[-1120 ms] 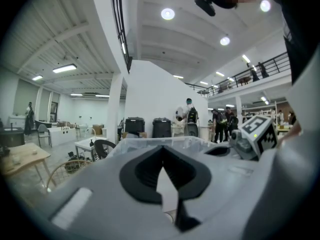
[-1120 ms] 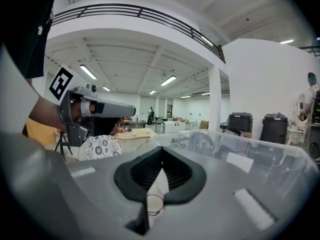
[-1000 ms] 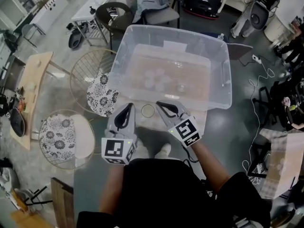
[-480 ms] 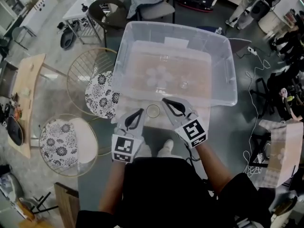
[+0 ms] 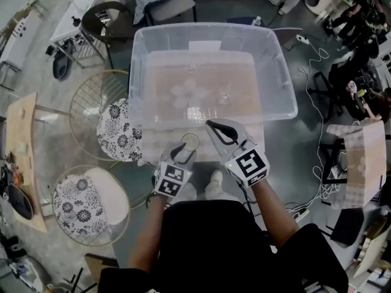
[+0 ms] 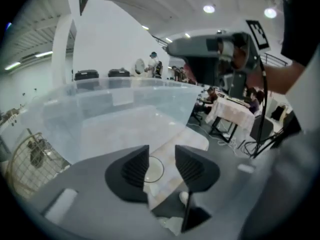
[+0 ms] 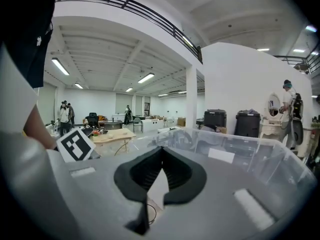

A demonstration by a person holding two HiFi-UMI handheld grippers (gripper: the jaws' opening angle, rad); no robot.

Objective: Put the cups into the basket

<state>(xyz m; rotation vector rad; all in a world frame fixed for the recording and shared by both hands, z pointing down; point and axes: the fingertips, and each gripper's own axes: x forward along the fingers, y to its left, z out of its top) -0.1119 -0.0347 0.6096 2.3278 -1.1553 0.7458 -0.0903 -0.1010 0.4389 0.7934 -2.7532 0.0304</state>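
So the one loose cup [image 5: 190,141] sits right off the tips of the left gripper [image 5: 182,151]. In the left gripper view its rim [image 6: 153,169] shows in the gap, closer to the left-hand pad. That gripper's jaws have just been opening and now stand wide. The cup is partly between them, but neither pad looks to be pressing on it, so I'd call it not grabbed yet. From the right gripper [image 5: 220,133] the cup is just off to its left. That one is closed tight with nothing in it, tips meeting in its own view [image 7: 161,154].

Progress-wise it looks mostly done. A cluster of cups [image 5: 189,93] is already sitting in the bin [image 5: 278,90], which lies just beyond both grippers, plus one more off to the right of that bunch [image 5: 225,96]. What's left, as far as I can see, is closing on this last cup, lifting it over the near wall and dropping it in.

Materials: the cups are thin clear plastic, round, and basically only visible as a rim. They're probably light and easy to crush or squirt out of the pads. The bin is a big see-through rectangular tub with rounded corners and a lipped rim. The table [image 5: 153,148] under it all is pale and flat. The jaw pads are dark and ribbed.
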